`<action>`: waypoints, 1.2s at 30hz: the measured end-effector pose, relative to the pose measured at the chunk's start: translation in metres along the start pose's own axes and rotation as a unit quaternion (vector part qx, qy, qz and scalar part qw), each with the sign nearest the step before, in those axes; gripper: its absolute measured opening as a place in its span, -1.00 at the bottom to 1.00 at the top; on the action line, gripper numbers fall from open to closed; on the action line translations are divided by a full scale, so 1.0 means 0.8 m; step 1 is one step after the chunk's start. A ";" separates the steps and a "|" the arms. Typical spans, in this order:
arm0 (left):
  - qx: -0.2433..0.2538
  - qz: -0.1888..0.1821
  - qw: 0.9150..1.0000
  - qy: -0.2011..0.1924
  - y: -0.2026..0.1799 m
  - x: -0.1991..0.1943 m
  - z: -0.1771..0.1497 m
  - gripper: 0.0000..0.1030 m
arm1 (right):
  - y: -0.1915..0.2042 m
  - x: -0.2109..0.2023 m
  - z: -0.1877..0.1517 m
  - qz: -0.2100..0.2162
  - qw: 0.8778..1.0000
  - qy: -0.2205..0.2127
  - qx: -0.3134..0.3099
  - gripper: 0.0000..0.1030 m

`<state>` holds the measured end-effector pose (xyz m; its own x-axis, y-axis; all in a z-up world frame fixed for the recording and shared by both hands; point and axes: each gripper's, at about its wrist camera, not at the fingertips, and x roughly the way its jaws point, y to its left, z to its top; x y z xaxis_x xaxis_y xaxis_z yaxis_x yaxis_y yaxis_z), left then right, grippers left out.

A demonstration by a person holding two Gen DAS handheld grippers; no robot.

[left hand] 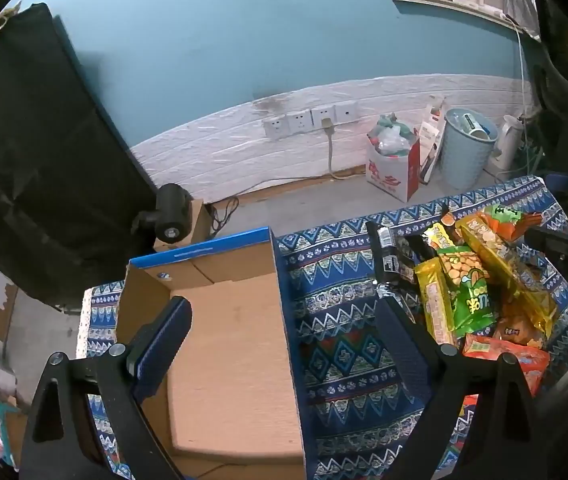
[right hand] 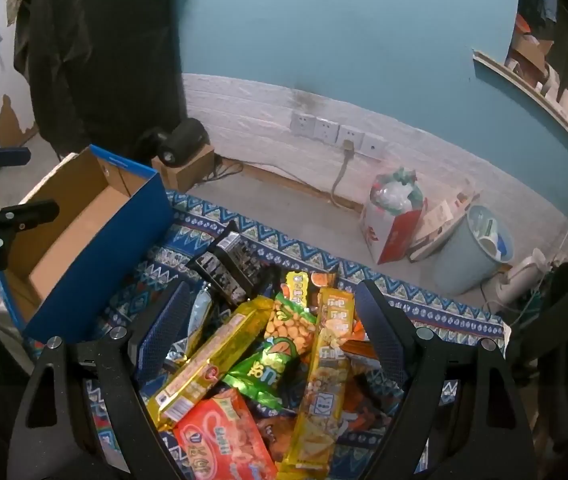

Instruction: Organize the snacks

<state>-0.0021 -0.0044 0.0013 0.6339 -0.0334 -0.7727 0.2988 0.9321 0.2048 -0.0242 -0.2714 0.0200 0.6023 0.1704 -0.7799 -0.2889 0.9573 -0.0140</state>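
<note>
An empty cardboard box [left hand: 227, 344] with blue outer walls sits on the patterned cloth; it also shows in the right wrist view [right hand: 83, 224] at the left. A pile of snack packets [left hand: 480, 300] lies to its right: gold, green, orange and black packs. My left gripper [left hand: 284, 312] is open and empty, straddling the box's right wall. My right gripper [right hand: 271, 308] is open and empty, hovering over the pile [right hand: 267, 360], its fingers either side of a gold packet [right hand: 207, 364] and a green peanut bag [right hand: 284, 332].
A blue patterned cloth [left hand: 344, 364] covers the table. On the floor behind are a red-and-white bag [left hand: 394, 160], a pale blue bin [left hand: 466, 148], wall sockets [left hand: 308, 122] and a black device on a small carton [left hand: 171, 216].
</note>
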 end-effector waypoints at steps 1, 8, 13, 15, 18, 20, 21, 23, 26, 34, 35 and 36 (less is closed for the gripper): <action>0.000 -0.001 1.000 -0.001 -0.001 0.000 0.000 0.83 | 0.000 0.000 0.000 0.000 1.000 0.001 0.000 0.61; 0.000 0.000 1.000 -0.003 -0.004 0.000 -0.001 0.83 | -0.003 0.001 -0.001 0.001 1.000 0.004 0.000 0.61; 0.000 -0.002 1.000 -0.002 -0.004 0.001 -0.002 0.83 | -0.003 0.001 -0.001 0.000 1.000 0.003 0.001 0.61; 0.000 -0.002 1.000 -0.002 -0.004 0.001 -0.003 0.83 | -0.003 0.002 -0.002 0.002 1.000 0.004 0.001 0.61; 0.000 -0.002 1.000 -0.002 -0.004 0.001 -0.002 0.83 | -0.003 0.001 -0.002 0.001 1.000 0.004 0.000 0.61; 0.000 -0.003 1.000 -0.002 -0.005 0.003 -0.003 0.83 | -0.004 0.001 -0.001 0.002 1.000 0.005 0.000 0.61; 0.000 -0.003 1.000 -0.002 -0.005 0.003 -0.003 0.83 | -0.003 0.001 -0.001 0.002 1.000 0.005 0.000 0.61; 0.000 -0.004 1.000 -0.001 -0.005 0.003 -0.004 0.83 | -0.003 0.001 -0.002 0.001 1.000 0.004 0.000 0.61; 0.001 -0.003 1.000 -0.001 -0.006 0.005 -0.005 0.83 | -0.004 0.001 -0.002 0.002 1.000 0.005 0.000 0.61; -0.001 -0.003 1.000 -0.002 -0.007 0.004 -0.005 0.83 | -0.003 0.001 -0.001 0.002 1.000 0.006 0.000 0.61; -0.001 -0.003 1.000 -0.002 -0.007 0.004 -0.005 0.83 | -0.003 0.001 -0.002 0.001 1.000 0.005 0.000 0.61; -0.001 -0.004 1.000 -0.001 -0.006 0.004 -0.004 0.83 | -0.003 0.001 -0.002 0.001 1.000 0.006 0.000 0.61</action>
<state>-0.0041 -0.0079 -0.0039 0.6333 -0.0415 -0.7728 0.3022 0.9325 0.1976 -0.0242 -0.2738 0.0182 0.5930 0.1699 -0.7871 -0.2901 0.9569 -0.0120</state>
